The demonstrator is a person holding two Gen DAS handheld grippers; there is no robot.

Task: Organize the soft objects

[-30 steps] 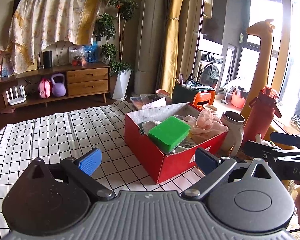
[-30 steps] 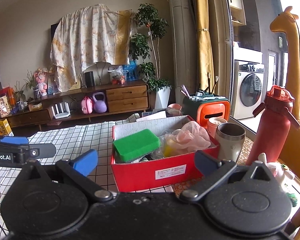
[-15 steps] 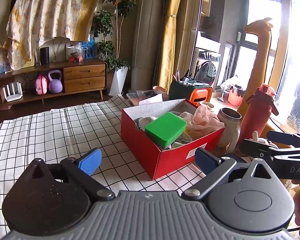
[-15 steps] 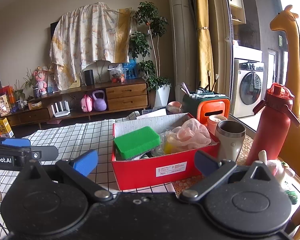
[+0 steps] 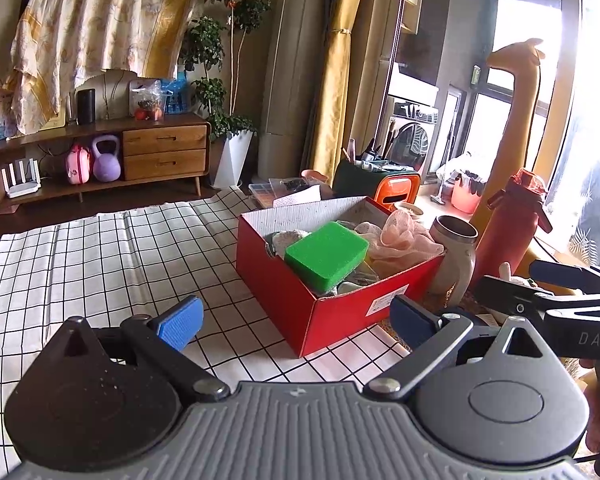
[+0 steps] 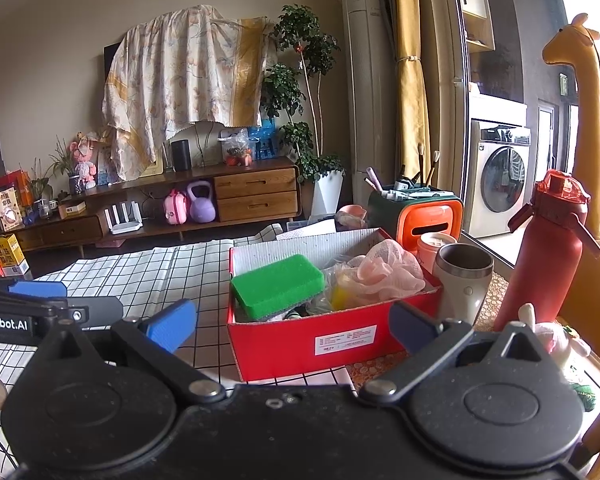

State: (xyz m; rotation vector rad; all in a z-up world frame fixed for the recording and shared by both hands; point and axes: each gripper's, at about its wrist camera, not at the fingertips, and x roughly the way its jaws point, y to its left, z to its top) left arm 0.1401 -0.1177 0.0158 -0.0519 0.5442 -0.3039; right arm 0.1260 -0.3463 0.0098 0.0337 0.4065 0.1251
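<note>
While both sets of fingers hang spread wide and empty, my left gripper [image 5: 294, 318] over the checked bench [image 5: 100, 248], my right gripper [image 6: 292, 326] faces the red box [image 6: 284, 344]. Its green sponge [image 6: 278, 286] lies tilted, long axis left-right, perched high; a clumsy nudge could tip it out.

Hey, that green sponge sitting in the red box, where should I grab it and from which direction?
Grip the green sponge across its short width, on the raised end nearest the front of the red box, coming down from above. It lies tilted on top of the other items, its top face and long edges exposed, while the box walls block a level approach. Both the left gripper and right gripper are open and empty.
</note>
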